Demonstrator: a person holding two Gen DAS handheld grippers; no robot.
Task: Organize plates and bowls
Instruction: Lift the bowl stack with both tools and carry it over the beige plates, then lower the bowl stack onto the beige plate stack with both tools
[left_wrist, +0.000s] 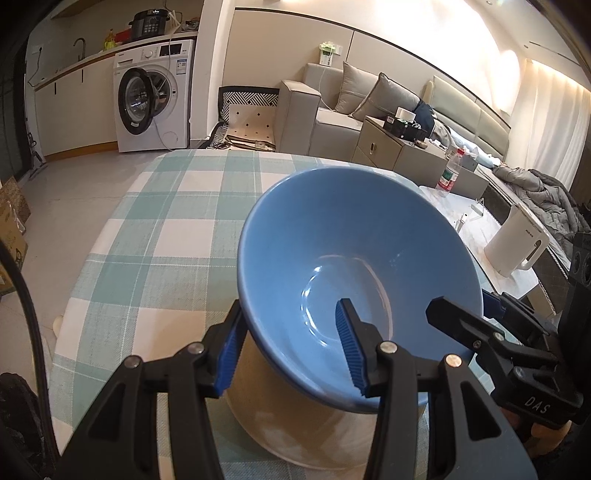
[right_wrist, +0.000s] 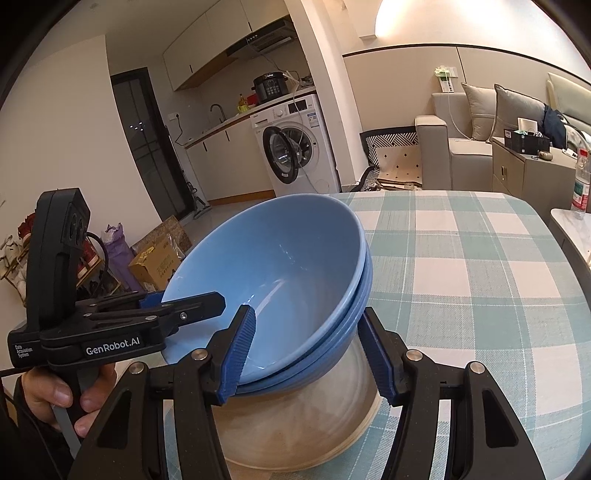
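Three blue bowls (left_wrist: 332, 229) nested in one stack, tilted, open side toward both cameras, far rim raised. Gripped from two sides.

Left gripper (left_wrist: 290, 304) astride the stack's left wall: one ribbed blue pad flat against the outside just under the rim, the other inside the top bowl, low on its slope. Tongs neither spread free nor pressed together, but pinching that wall. In the right wrist view, seen side-on with its upper finger reaching over the rim, and a hand (right_wrist: 59, 395) wrapped round its black handle.

Right gripper (right_wrist: 306, 310) astride the opposite wall: inner pad lying on the top bowl's inside close to the rim, outer pad against the stepped outer rims of the lower bowls. Likewise clamped on the stack.

Directly beneath, a wide cream dish (left_wrist: 295, 424), upright on the table (left_wrist: 166, 240) with its teal-and-white checked cloth, close to the table's near edge. Stack leaning over the dish's hollow. Contact between the stack's foot and the dish hidden behind the bowls: perhaps resting there, perhaps just clear.

Rest of the checked cloth bare out to the far edge. Past the table's right edge, a lower marble-topped side table carrying a white kettle (left_wrist: 517, 247) and a water bottle (left_wrist: 448, 173), well apart from the bowls. Beyond the far edge, a washing machine (left_wrist: 151, 96) with its door ajar, and a grey sofa (left_wrist: 332, 110) along the wall.
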